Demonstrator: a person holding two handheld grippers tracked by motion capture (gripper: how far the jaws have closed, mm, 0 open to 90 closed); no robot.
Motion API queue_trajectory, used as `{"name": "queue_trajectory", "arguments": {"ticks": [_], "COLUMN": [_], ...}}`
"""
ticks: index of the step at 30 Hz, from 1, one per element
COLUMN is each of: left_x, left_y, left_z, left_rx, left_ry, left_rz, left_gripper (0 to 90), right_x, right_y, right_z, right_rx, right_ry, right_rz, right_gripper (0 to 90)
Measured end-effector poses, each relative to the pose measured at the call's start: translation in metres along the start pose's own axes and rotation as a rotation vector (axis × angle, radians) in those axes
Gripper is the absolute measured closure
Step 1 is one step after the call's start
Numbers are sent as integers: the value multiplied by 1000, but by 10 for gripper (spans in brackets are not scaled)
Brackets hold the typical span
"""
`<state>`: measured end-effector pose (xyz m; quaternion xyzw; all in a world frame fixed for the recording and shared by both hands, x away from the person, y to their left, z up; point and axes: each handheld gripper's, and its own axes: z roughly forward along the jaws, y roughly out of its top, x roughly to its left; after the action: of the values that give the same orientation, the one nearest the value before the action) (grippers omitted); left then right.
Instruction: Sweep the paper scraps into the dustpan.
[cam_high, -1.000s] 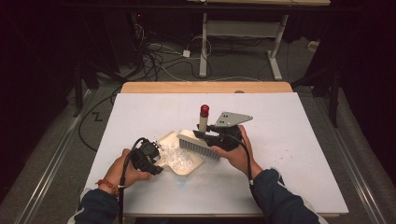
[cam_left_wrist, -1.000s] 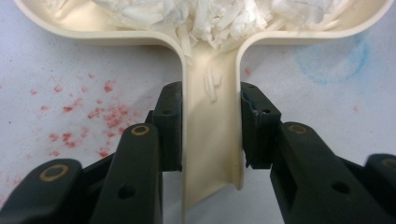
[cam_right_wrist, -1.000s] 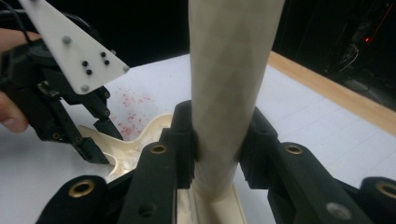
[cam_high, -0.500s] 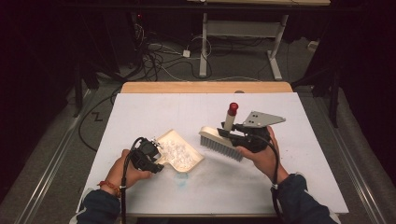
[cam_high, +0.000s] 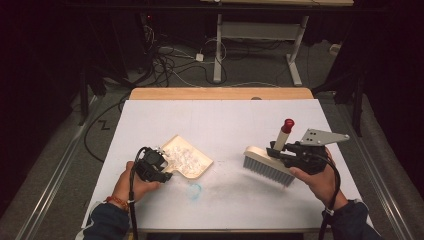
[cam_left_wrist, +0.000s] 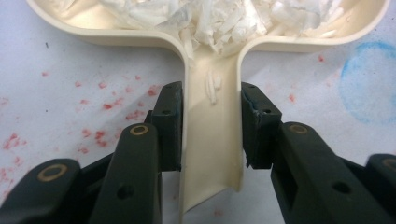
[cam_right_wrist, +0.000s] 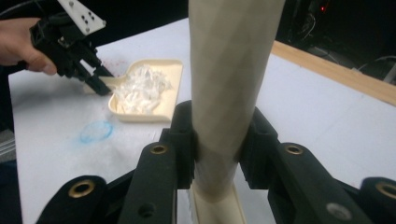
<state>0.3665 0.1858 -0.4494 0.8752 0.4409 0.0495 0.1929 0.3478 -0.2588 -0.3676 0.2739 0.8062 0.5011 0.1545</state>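
A cream dustpan (cam_high: 192, 161) lies on the white table left of centre, with white shredded scraps (cam_left_wrist: 210, 18) piled in it. My left gripper (cam_high: 165, 170) is shut on its handle (cam_left_wrist: 212, 135), one pad pressed against each side. My right gripper (cam_high: 278, 150) is shut on the cream handle (cam_right_wrist: 229, 70) of a brush (cam_high: 267, 164) with grey bristles and a red tip (cam_high: 288, 123). It holds the brush just above the table, right of centre and well apart from the pan. The right gripper view also has the dustpan (cam_right_wrist: 156, 113) and the left gripper (cam_right_wrist: 99, 83) farther off.
A blue chalk ring (cam_high: 194, 190) marks the table (cam_high: 225, 120) just in front of the pan. Red specks (cam_left_wrist: 112, 105) dot the surface near the handle. A wooden strip (cam_high: 220, 93) edges the far side. Cables and a desk frame lie on the floor beyond.
My right gripper has carried the brush to the right, away from the dustpan. The left gripper and the pan have stayed where they were.
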Motion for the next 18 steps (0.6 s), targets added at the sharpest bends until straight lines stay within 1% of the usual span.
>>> {"name": "queue_trajectory", "arguments": {"ticks": [3,4,6,11,13,16,18], "left_x": [6,8,12,17,19,21,22], "left_y": [-2,-3,-6,-10,-10,-11,-11], "left_z": [-1,-1,-2,-3,-3,-3,-4], "left_rx": [-14,-18,-34,-48,-51,-53,-57], "left_ry": [26,28,27,41,47,48,41], "left_rz": [-33,-41,-71,-103,-115,-127,-136], "left_gripper": [618,619,617,619,619,614,613], "right_x": [-1,-1,-1,-4,-6,-8,-9], "right_y": [-5,-6,-8,-11,-13,-14,-14], "right_z": [-9,-12,-17,-26,-28,-29,-29], "right_rx": [22,28,41,65,74,98,109], "right_ry": [10,18,34,58,63,74,83], "right_rz": [0,2,2,8,20,27,23], "right_gripper": [710,710,710,710,710,710,710]}}
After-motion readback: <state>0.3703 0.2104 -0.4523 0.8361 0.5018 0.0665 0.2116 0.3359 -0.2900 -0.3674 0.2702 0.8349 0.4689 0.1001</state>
